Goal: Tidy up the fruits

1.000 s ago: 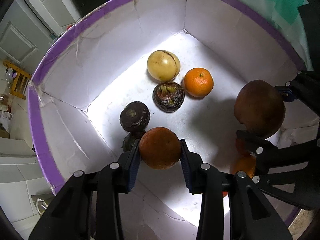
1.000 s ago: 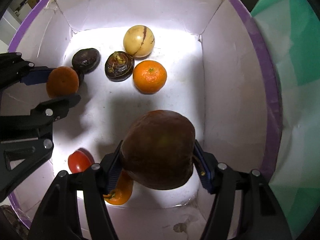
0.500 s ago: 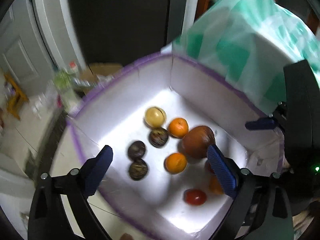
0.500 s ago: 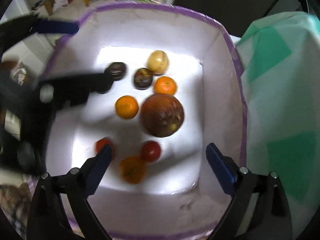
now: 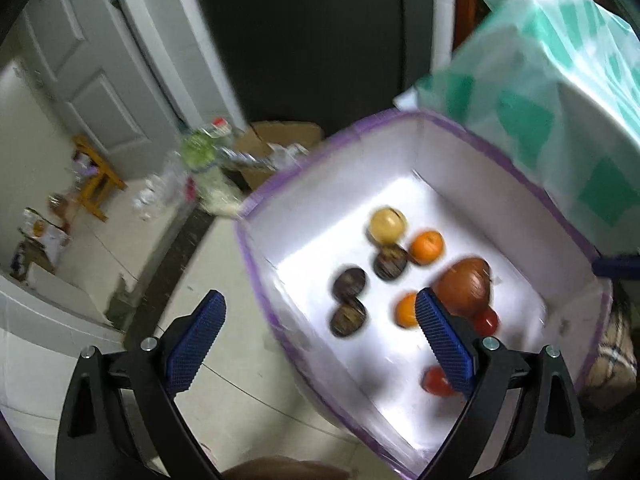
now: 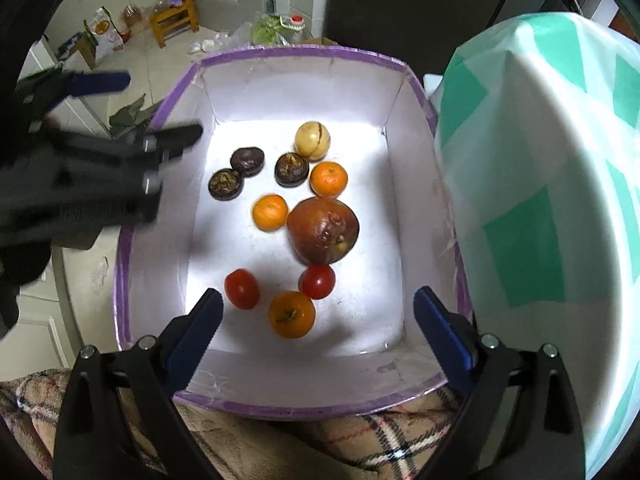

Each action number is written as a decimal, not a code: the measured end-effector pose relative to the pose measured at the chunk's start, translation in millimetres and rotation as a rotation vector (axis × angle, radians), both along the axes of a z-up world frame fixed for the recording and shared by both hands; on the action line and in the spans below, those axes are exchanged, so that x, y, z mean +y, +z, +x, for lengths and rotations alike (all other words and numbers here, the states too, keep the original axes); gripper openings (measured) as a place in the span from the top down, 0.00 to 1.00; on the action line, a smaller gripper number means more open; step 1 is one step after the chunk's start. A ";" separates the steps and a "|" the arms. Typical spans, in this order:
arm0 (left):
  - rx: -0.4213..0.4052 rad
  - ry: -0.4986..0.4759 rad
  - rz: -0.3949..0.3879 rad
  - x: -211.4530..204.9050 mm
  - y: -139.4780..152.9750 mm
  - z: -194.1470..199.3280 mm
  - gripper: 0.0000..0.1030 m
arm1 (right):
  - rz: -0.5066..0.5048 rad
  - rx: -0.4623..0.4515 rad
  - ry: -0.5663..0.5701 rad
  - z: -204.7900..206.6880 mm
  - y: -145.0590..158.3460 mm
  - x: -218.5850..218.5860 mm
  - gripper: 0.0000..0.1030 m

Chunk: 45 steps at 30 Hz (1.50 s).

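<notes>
A white box with a purple rim [image 6: 300,54] holds several fruits. The big brown fruit [image 6: 323,230] lies mid-box, with an orange [image 6: 270,213] to its left. Beyond them are another orange [image 6: 329,179], a yellow fruit [image 6: 312,140] and three dark fruits [image 6: 247,161]. Two tomatoes [image 6: 241,289] and a stemmed orange fruit [image 6: 291,314] lie nearest. My right gripper [image 6: 316,300] hangs open and empty above the box's near end. Over the box's left rim [image 5: 256,264], my left gripper [image 5: 319,300] is also open and empty; one finger hides part of the brown fruit [image 5: 466,286].
A green-and-white plastic sheet [image 6: 540,200] bulges over the box's right side. A plaid blanket [image 6: 360,440] lies under the box's near end. On the tiled floor to the left stand a wooden stool [image 6: 172,20], bottles [image 5: 208,148] and a cardboard box [image 5: 280,136].
The left gripper let go of an orange and the right let go of the big brown fruit. Both fruits now lie on the box floor. Both grippers opened wide and rose above the box.
</notes>
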<state>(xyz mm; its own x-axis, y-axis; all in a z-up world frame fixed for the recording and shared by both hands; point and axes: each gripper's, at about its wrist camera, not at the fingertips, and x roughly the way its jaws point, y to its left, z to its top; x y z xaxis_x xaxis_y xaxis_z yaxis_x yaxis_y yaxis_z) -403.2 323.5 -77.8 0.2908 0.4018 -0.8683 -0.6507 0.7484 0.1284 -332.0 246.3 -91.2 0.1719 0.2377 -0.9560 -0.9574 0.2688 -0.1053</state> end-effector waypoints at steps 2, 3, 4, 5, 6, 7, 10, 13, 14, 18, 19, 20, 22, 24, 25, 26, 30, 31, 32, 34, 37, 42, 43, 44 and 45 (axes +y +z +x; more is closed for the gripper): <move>0.011 -0.009 -0.028 -4.4 -7.6 1.2 0.10 | -0.026 -0.003 -0.001 0.9 -8.1 3.6 0.06; 0.015 -0.012 -0.035 -7.1 -11.6 1.1 0.10 | -0.044 -0.002 -0.003 1.4 -11.8 3.8 0.06; 0.021 -0.015 -0.043 -8.8 -15.4 1.8 0.10 | -0.053 0.000 -0.005 2.6 -16.5 4.6 0.06; 0.027 -0.017 -0.050 -10.8 -18.6 1.1 0.10 | -0.061 0.001 -0.009 4.0 -19.7 4.4 0.06; 0.034 -0.021 -0.056 -13.2 -22.9 0.2 0.10 | -0.069 0.004 -0.016 6.1 -21.7 3.7 0.06; 0.037 -0.022 -0.058 -14.8 -25.4 0.6 0.10 | -0.072 0.006 -0.020 8.1 -24.0 2.8 0.06; 0.042 -0.023 -0.068 -16.1 -29.8 -0.6 0.10 | -0.072 0.014 -0.031 12.9 -26.0 3.0 0.06; 0.045 -0.020 -0.079 -13.5 -33.4 0.1 0.10 | -0.074 0.017 -0.030 14.0 -26.0 3.2 0.06; 0.046 -0.019 -0.081 -13.7 -34.6 0.1 0.10 | -0.075 0.017 -0.029 13.6 -25.6 3.5 0.06; 0.054 -0.020 -0.084 -13.2 -37.9 0.3 0.10 | -0.080 0.018 -0.027 13.6 -28.1 6.2 0.06; 0.055 -0.018 -0.085 -12.8 -38.3 0.4 0.10 | -0.081 0.019 -0.027 13.5 -28.2 6.1 0.06; 0.056 -0.018 -0.086 -12.6 -38.6 0.5 0.10 | -0.081 0.020 -0.027 13.4 -28.2 6.0 0.06; 0.059 -0.016 -0.086 -12.3 -39.4 0.8 0.10 | -0.083 0.022 -0.027 13.6 -29.0 5.9 0.06; 0.062 -0.017 -0.089 -12.5 -41.0 1.3 0.10 | -0.085 0.022 -0.028 13.7 -30.0 5.9 0.06; 0.062 -0.017 -0.091 -12.7 -41.4 1.6 0.10 | -0.085 0.022 -0.027 13.4 -30.8 5.3 0.06; 0.063 -0.017 -0.092 -13.0 -42.1 1.8 0.10 | -0.086 0.023 -0.027 13.3 -31.3 4.9 0.06; 0.066 -0.018 -0.095 -13.7 -43.0 2.6 0.10 | -0.090 0.024 -0.027 13.3 -33.5 4.9 0.06; 0.067 -0.018 -0.094 -13.7 -43.0 2.8 0.10 | -0.091 0.024 -0.027 13.3 -33.9 4.9 0.06; 0.067 -0.017 -0.094 -13.7 -43.2 2.8 0.10 | -0.091 0.025 -0.027 13.2 -34.0 4.9 0.06; 0.065 -0.014 -0.097 -13.2 -43.1 2.8 0.10 | -0.090 0.024 -0.028 13.3 -33.9 5.0 0.06; 0.064 -0.014 -0.098 -12.3 -42.8 2.7 0.10 | -0.083 0.023 -0.034 13.9 -33.6 5.3 0.06; 0.062 -0.015 -0.099 -11.5 -42.6 2.5 0.10 | -0.063 0.022 -0.052 16.4 -31.1 3.1 0.06; 0.063 -0.014 -0.100 -11.3 -42.7 2.5 0.10 | -0.061 0.022 -0.055 17.1 -30.7 2.4 0.06; 0.062 -0.016 -0.099 -11.2 -42.7 2.6 0.10 | -0.059 0.021 -0.057 17.3 -30.5 2.0 0.06; 0.061 -0.015 -0.100 -11.0 -42.6 2.6 0.10 | -0.057 0.022 -0.059 17.5 -30.5 1.8 0.06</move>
